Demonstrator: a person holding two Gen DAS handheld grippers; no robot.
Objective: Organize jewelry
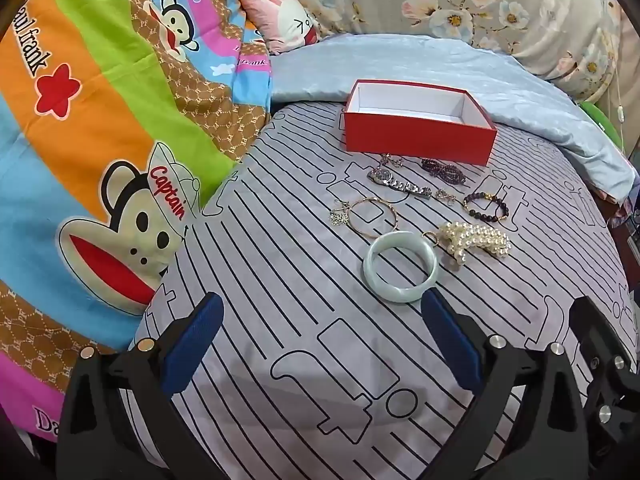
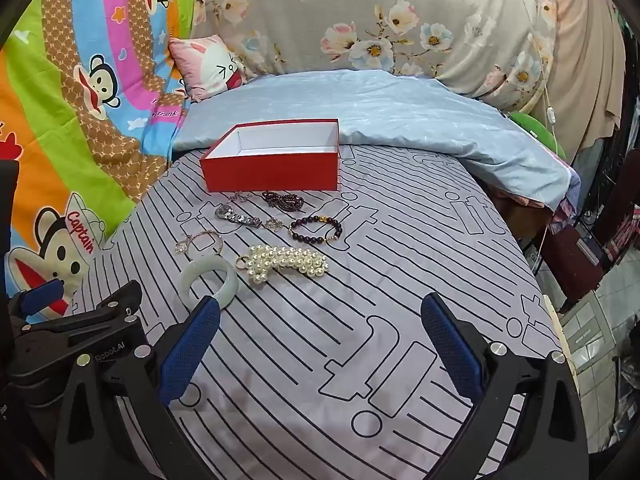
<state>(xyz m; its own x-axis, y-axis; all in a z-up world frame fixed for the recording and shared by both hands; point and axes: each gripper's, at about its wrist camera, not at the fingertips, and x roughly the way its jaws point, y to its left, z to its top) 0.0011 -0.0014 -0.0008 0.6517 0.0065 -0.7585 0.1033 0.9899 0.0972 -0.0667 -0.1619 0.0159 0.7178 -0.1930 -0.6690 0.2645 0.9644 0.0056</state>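
An open red box [image 1: 418,142] [image 2: 272,174] with a white inside stands on the striped bedsheet. In front of it lie a pale green jade bangle [image 1: 400,266] [image 2: 230,284], a pearl bracelet [image 1: 476,242] [image 2: 286,264], a dark bead bracelet [image 1: 486,206] [image 2: 316,228], a silver watch [image 1: 400,184] [image 2: 238,216], a thin gold bangle [image 1: 372,216] [image 2: 204,240] and a dark beaded strand [image 1: 442,170] [image 2: 282,200]. My left gripper [image 1: 322,312] is open and empty, just short of the jade bangle. My right gripper [image 2: 320,316] is open and empty, below the pearls.
A colourful cartoon monkey blanket [image 1: 100,140] rises on the left. A light blue quilt [image 1: 460,76] and a floral pillow [image 2: 400,20] lie behind the box. A small pink cushion [image 2: 208,64] sits at the back left. The bed's edge drops off on the right [image 2: 560,312].
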